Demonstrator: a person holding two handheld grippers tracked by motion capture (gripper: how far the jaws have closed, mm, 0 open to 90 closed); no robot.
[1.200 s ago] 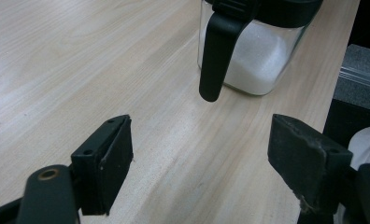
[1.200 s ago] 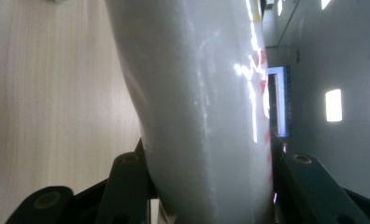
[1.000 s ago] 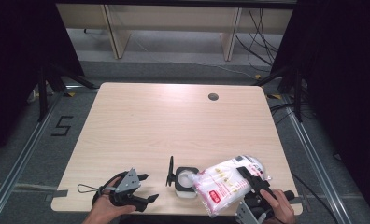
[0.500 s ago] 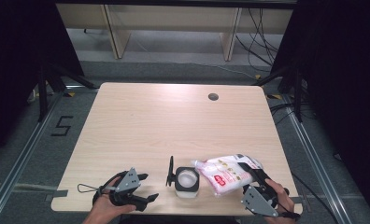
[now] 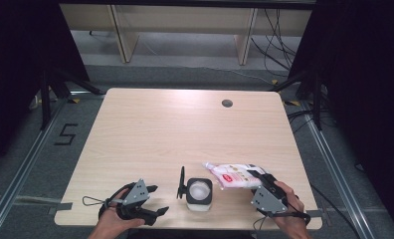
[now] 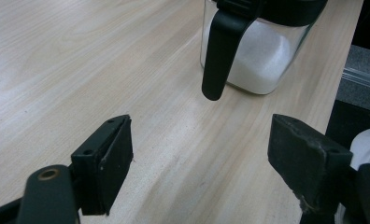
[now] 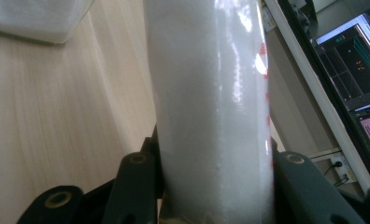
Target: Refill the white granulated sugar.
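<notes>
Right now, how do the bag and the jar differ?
The bag lies flat and soft, clamped in the right hand-held gripper; the jar stands upright on the table, free of both grippers. The bag is sealed plastic with red print; the jar is clear and rigid, its black lid flipped open. Both hold white granules.

Left gripper [image 5: 157, 200]: low at near left table edge, jaws wide apart, nothing between pads, pointing right. Left hand [image 5: 116, 222] grips from below. Right gripper [image 5: 257, 175]: near right, tilted toward far-left, jaws just been closing, clamped on white bag [image 5: 231, 175]. Right hand [image 5: 289, 209] behind it.
</notes>
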